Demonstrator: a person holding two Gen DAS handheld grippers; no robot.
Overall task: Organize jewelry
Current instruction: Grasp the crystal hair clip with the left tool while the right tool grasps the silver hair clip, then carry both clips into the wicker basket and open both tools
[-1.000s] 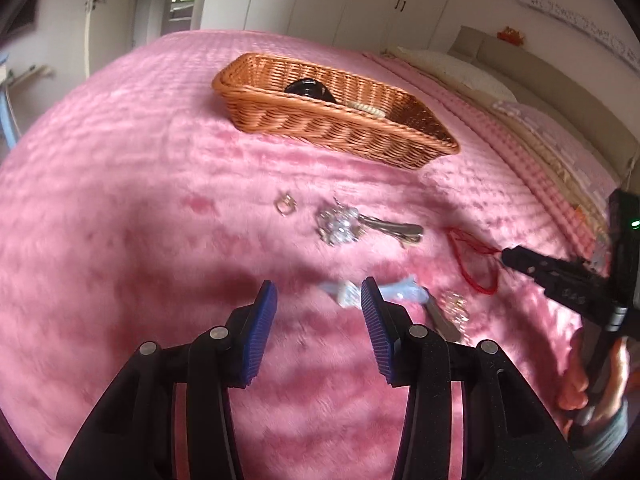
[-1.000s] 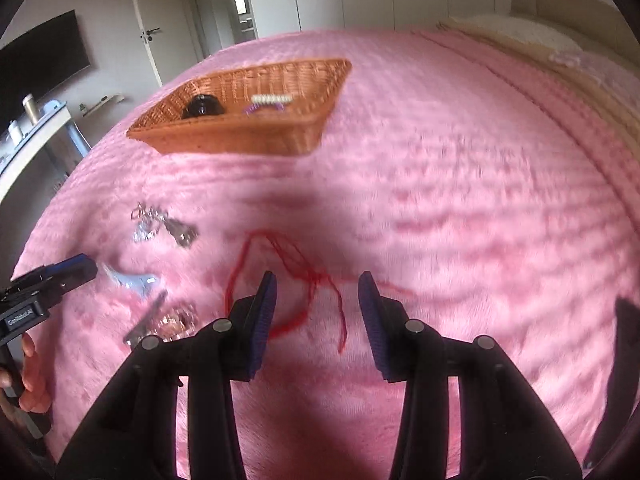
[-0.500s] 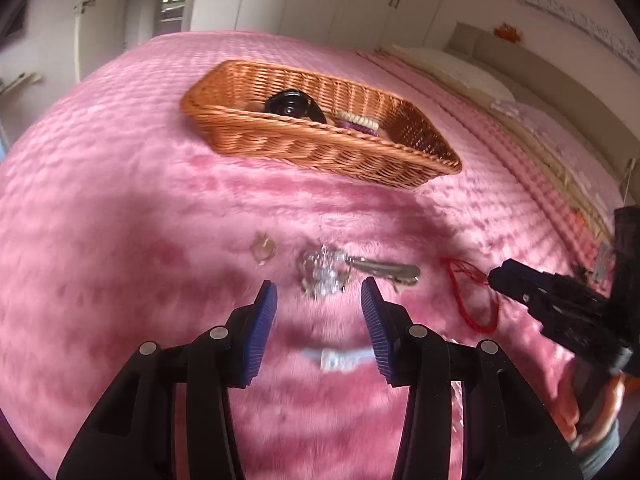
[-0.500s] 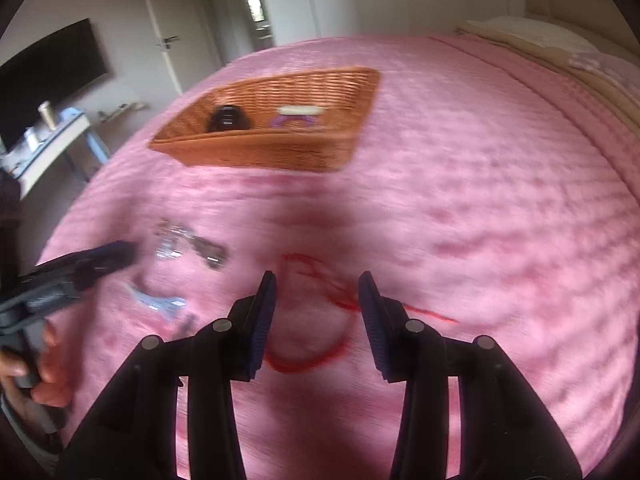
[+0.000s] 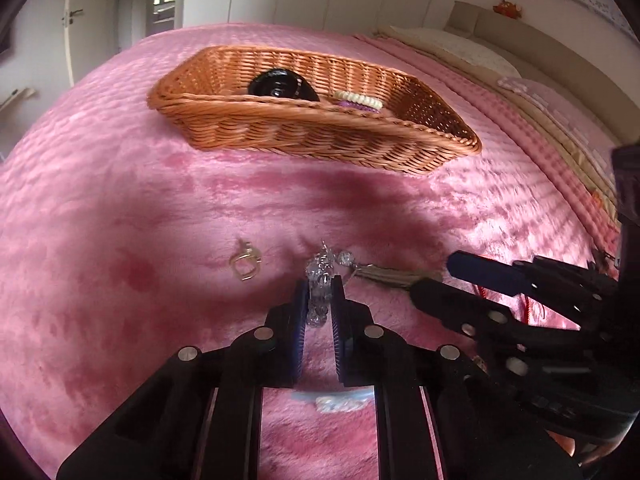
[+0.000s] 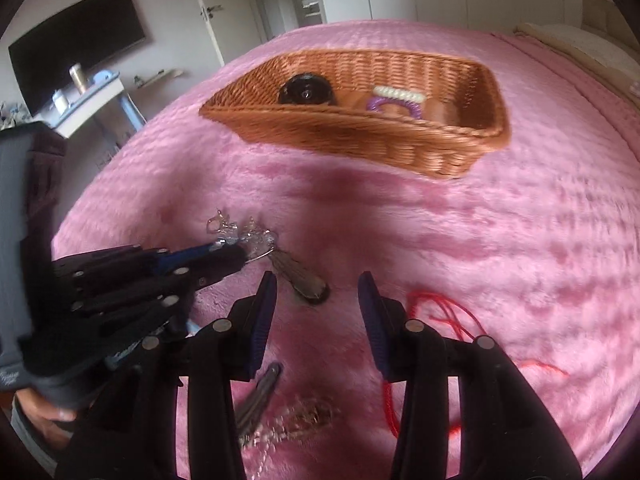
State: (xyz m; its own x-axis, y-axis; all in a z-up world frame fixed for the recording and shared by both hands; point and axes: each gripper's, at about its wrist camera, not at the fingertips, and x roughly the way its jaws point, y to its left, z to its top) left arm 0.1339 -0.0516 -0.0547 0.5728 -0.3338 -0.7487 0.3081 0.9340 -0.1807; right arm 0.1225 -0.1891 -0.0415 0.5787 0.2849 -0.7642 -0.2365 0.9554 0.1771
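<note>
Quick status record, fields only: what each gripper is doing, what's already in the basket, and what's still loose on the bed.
left gripper: jaws closed on the crystal hair clip, which still lies on the pink blanket
right gripper: open, empty, above the clip's metal end
wicker basket: holds a black round item, a pearl piece and a purple coil tie
still loose: gold ring, red cord, blue clip, second sparkly clip

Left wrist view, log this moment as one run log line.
left gripper shut on crystal hair clip | right gripper open | wicker basket beyond
</note>
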